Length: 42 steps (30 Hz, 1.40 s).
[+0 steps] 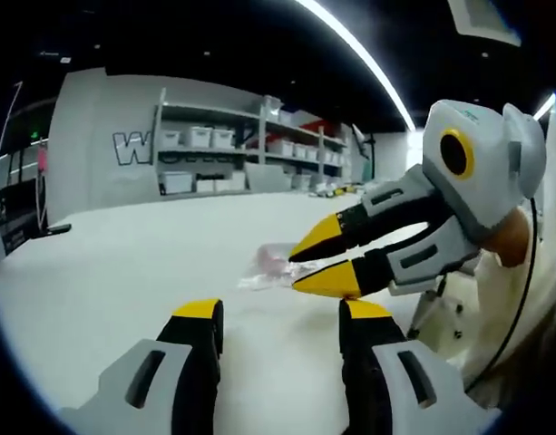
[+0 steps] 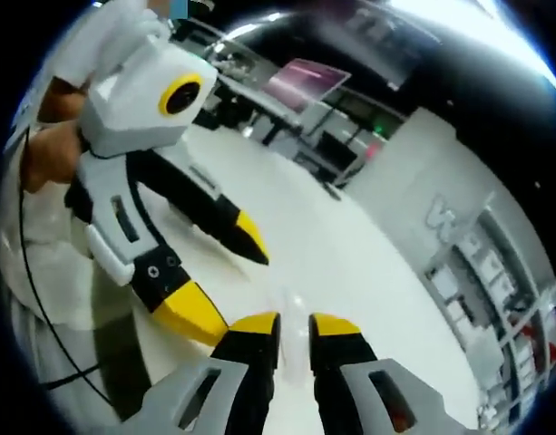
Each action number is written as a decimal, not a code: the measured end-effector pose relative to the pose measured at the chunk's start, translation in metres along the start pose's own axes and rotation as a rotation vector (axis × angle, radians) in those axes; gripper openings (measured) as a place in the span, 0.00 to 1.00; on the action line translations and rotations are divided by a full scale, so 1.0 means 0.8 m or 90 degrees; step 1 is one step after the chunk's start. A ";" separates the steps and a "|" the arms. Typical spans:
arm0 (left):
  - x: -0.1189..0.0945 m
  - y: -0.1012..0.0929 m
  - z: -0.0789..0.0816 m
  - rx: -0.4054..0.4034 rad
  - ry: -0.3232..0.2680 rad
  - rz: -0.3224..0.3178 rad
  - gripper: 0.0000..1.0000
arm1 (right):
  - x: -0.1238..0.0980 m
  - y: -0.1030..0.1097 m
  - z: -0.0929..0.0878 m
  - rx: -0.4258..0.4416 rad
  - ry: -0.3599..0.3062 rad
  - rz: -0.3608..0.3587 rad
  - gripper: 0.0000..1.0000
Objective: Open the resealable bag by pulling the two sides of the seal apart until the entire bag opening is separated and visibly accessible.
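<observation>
1. Location of task item: the bag (image 1: 270,265), clear with a pinkish tint, lies flat on the white tabletop (image 1: 123,272). In the left gripper view it sits beyond both sets of jaws, near the yellow tips of the right hand-held gripper (image 1: 325,263). In the right gripper view only a faint pale patch appears just beyond that tool's own tips; I cannot confirm it is the bag.

2. Left hand-held gripper (image 1: 282,317): jaws parted with a clear gap, nothing between them, raised above the tabletop and short of the bag. Seen from the right gripper view, the left hand-held gripper (image 2: 228,272) shows its two tips spread wide apart and empty.

3. Right hand-held gripper: jaws slightly apart and empty in both views. Its lower tip appears close to the bag's near edge; contact cannot be confirmed.

4. Seal: its position and state cannot be read; the bag is too small and blurred.

5. Risk, judged: thin clear film flat on a smooth surface gives little to pinch. A jaw closing on both layers together would clamp the seal shut rather than part it.

6. Risk, judged: with neither tool holding it, a nudge from a tip could slide the light bag away.

7. Risk, judged: the two tools sit close together; tips could collide on approach.
</observation>
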State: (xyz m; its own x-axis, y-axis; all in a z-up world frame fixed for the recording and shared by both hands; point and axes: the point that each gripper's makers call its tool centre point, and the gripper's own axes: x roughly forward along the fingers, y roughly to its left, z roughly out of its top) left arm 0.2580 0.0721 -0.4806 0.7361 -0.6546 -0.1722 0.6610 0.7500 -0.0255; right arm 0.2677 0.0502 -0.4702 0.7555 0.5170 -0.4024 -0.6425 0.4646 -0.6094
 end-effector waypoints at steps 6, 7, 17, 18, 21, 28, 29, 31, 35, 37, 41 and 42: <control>-0.002 0.003 -0.001 -0.004 0.001 0.003 0.51 | 0.002 0.002 0.000 0.007 -0.001 0.001 0.10; -0.003 0.003 -0.001 -0.003 0.001 0.004 0.51 | 0.001 0.003 -0.001 0.008 -0.001 0.001 0.10; -0.004 0.002 0.000 -0.010 -0.003 0.003 0.51 | 0.004 0.001 -0.006 0.033 0.002 0.006 0.09; -0.004 0.001 0.000 -0.011 -0.003 0.001 0.51 | 0.004 0.001 -0.006 0.035 0.001 0.006 0.09; -0.004 0.001 0.000 -0.010 -0.002 0.000 0.51 | 0.004 -0.001 -0.005 0.038 -0.002 0.000 0.09; -0.003 0.001 0.001 -0.008 -0.001 -0.001 0.51 | 0.004 -0.001 -0.007 0.041 0.001 0.004 0.08; -0.003 0.001 0.001 -0.008 0.000 -0.001 0.51 | 0.004 -0.001 -0.007 0.042 0.001 0.005 0.08; -0.003 0.000 0.001 -0.008 0.001 -0.002 0.51 | 0.004 0.000 -0.007 0.044 0.000 0.006 0.06; -0.002 0.001 0.000 -0.008 0.002 -0.001 0.51 | 0.003 -0.001 -0.006 0.050 -0.005 0.005 0.03; -0.002 0.000 0.001 -0.008 0.001 -0.002 0.51 | 0.003 -0.001 -0.007 0.050 -0.005 0.006 0.03; -0.001 -0.001 0.002 -0.007 0.001 -0.004 0.51 | 0.003 -0.002 -0.008 0.050 -0.004 0.004 0.03; -0.001 -0.001 0.001 -0.007 0.001 -0.004 0.51 | 0.003 -0.002 -0.009 0.050 -0.004 0.004 0.03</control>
State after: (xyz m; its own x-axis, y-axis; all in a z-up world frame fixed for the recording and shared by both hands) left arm 0.2568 0.0718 -0.4794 0.7316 -0.6592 -0.1739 0.6641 0.7467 -0.0368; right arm 0.2710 0.0457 -0.4750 0.7509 0.5240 -0.4019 -0.6554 0.5165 -0.5511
